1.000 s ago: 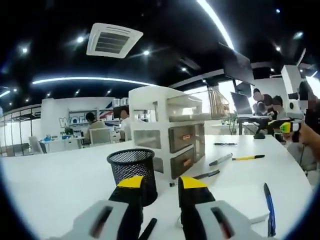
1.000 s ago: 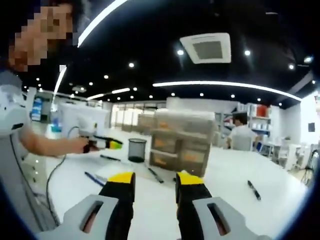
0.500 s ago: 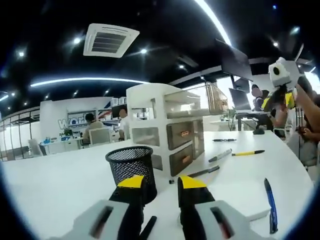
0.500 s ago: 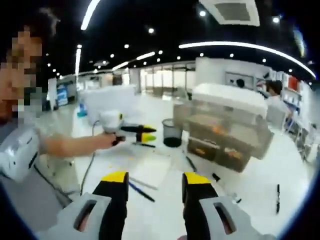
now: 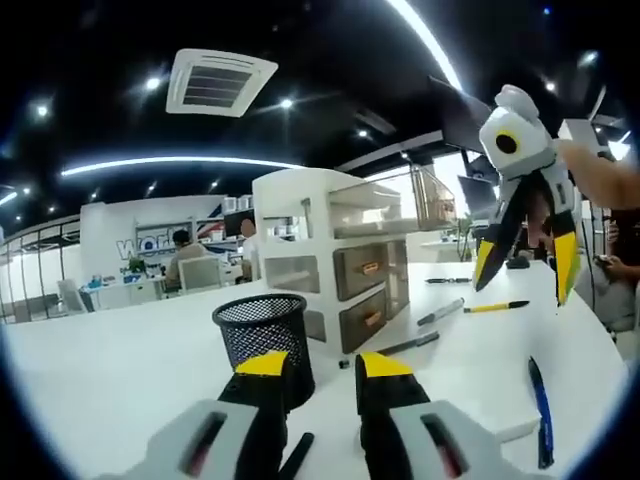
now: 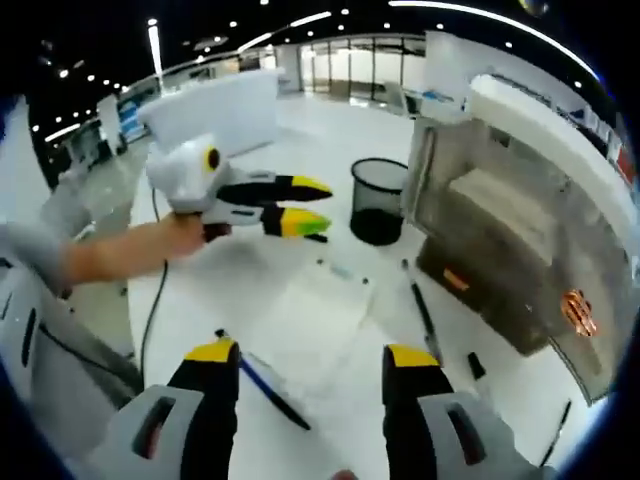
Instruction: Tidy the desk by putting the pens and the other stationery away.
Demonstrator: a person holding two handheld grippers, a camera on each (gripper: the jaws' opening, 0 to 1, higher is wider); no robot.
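**Q:** Where are you in the tidying?

**A:** At the start, as I judge it. Nothing is put away. My left tongs [image 5: 316, 365] sit low over the bench [image 5: 110, 365], jaws a little apart and holding nothing, right behind the black mesh pen cup [image 5: 264, 335]. My right tongs [image 6: 312, 357] hang high above the bench, jaws spread wide and empty, looking down on the blue pen [image 6: 268, 388] that lies just ahead of them.

**Q:** And the stationery?

**A:** All loose on the bench. In the left gripper view a blue pen [image 5: 540, 412] lies near on the right, a yellow-barrelled pen [image 5: 497, 306] and a grey marker [image 5: 441, 312] lie farther out, a black pen [image 5: 400, 346] lies by the foot of the drawer unit [image 5: 340, 260], and another dark pen [image 5: 449, 281] lies far off. From the right gripper view I also see a black pen [image 6: 422, 310] beside the drawers, and a sheet of white paper [image 6: 310, 315] between that and the blue one.

**Q:** So what next?

**A:** I reckon the blue pen is the one to take. That calls for lowering my right tongs until the jaws straddle its barrel crosswise, then pinching near the middle so it doesn't swing. After that it goes tip-down into the mesh cup, which stands well apart from it, on the far side of the paper.
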